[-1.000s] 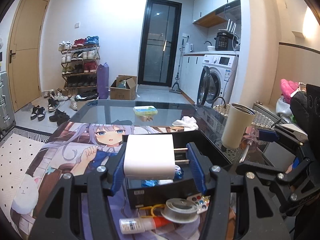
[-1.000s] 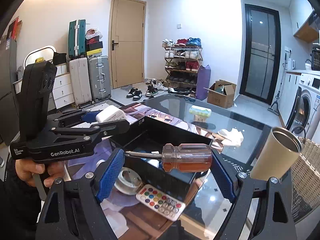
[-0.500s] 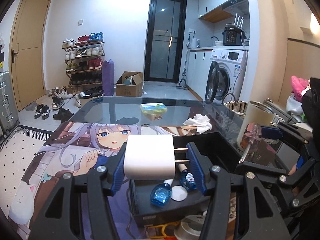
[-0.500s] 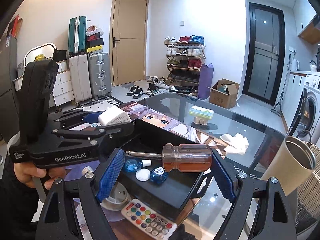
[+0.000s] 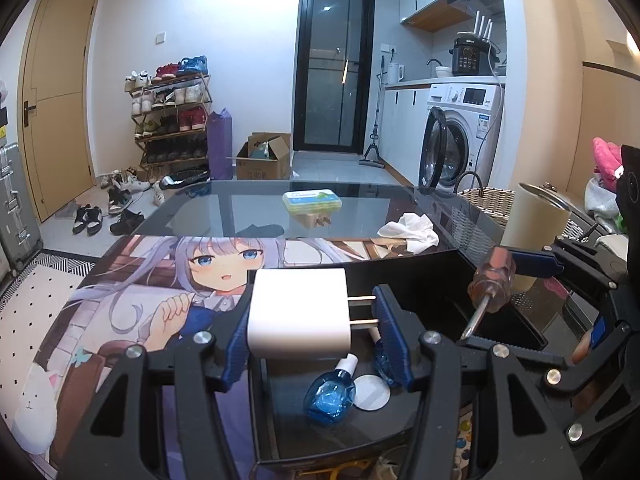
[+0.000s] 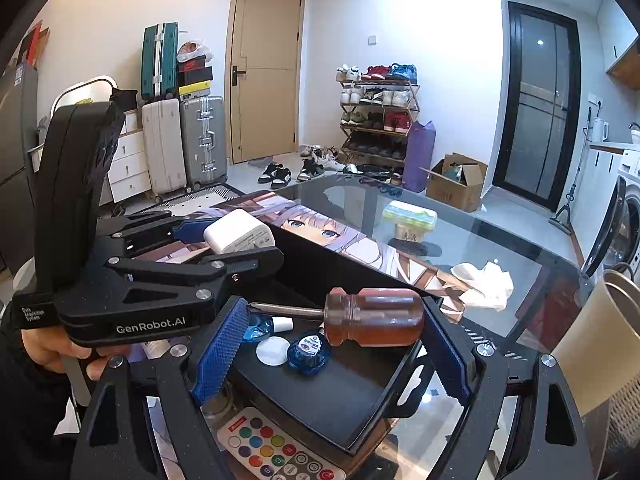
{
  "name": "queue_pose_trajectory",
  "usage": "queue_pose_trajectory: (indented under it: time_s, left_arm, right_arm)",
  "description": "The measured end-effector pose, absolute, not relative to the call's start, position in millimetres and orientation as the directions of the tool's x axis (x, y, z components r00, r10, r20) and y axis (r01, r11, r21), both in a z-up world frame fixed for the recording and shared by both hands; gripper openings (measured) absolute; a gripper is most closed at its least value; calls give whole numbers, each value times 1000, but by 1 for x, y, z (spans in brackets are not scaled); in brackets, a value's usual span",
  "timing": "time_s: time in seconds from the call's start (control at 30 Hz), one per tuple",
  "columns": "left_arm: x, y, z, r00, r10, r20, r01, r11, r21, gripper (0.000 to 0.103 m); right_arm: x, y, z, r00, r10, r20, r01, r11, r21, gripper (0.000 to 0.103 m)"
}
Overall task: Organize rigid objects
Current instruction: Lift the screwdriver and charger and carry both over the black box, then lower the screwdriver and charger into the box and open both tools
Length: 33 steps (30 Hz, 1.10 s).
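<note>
My left gripper point(image 5: 312, 330) is shut on a white charger plug point(image 5: 298, 316), prongs pointing right, held above the black tray point(image 5: 400, 436). The plug also shows in the right wrist view point(image 6: 238, 236). My right gripper point(image 6: 332, 332) is shut on a screwdriver with an amber handle point(image 6: 374, 316), shaft pointing left, held over the black tray point(image 6: 360, 408). The screwdriver also shows in the left wrist view point(image 5: 492, 284). In the tray lie a blue bottle point(image 5: 330, 392), a white round lid point(image 6: 273, 351) and a blue round piece point(image 6: 309, 351).
A remote with coloured buttons point(image 6: 276, 452) lies in front of the tray. A beige tumbler point(image 5: 532, 220) stands at the right. A white cloth point(image 5: 410, 232) and a green-lidded box point(image 5: 312, 200) lie further back on the glass table point(image 5: 248, 212). An anime-print mat point(image 5: 160, 292) covers the left side.
Both grippers have moved forward and lower over the tray, still holding the plug and the screwdriver. The tray contents now show nearer below them.
</note>
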<state>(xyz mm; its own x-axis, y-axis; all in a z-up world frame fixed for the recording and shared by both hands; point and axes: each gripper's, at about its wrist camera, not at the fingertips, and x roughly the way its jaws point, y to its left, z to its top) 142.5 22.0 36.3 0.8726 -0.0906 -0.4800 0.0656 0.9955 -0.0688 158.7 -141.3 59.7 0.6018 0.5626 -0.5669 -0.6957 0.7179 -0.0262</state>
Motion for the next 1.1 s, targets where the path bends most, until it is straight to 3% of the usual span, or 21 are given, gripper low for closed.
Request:
queue_pose_trajectory:
  time_s: [0.2, 0.83, 0.87, 0.9, 0.93, 1.0, 1.1]
  left_arm:
    - [144, 18, 35, 875, -60, -481, 52, 998, -31, 56]
    - [147, 19, 34, 853, -122, -508, 103, 993, -66, 57]
    - [147, 20, 34, 852, -125, -508, 104, 992, -69, 61]
    - [145, 20, 36, 856, -130, -500, 107, 991, -75, 69]
    - [143, 20, 38, 862, -135, -489, 109, 991, -81, 74]
    - [134, 18, 43, 875, -125, -467, 101, 992, -76, 99]
    - [121, 22, 52, 890, -124, -439, 92, 991, -93, 103]
  right_arm:
    - [171, -141, 52, 592, 563, -576, -702, 712, -26, 86]
    - [180, -140, 40, 599, 566, -567, -710, 703, -48, 87]
    - [179, -141, 40, 605, 559, -566, -704, 709, -52, 90]
    - [180, -143, 40, 622, 544, -564, -686, 726, -56, 102]
    - [180, -147, 40, 623, 545, -561, -680, 732, -44, 103]
    - [180, -154, 44, 626, 535, -567, -661, 750, -23, 103]
    - [176, -166, 53, 658, 486, -575, -602, 798, -15, 103]
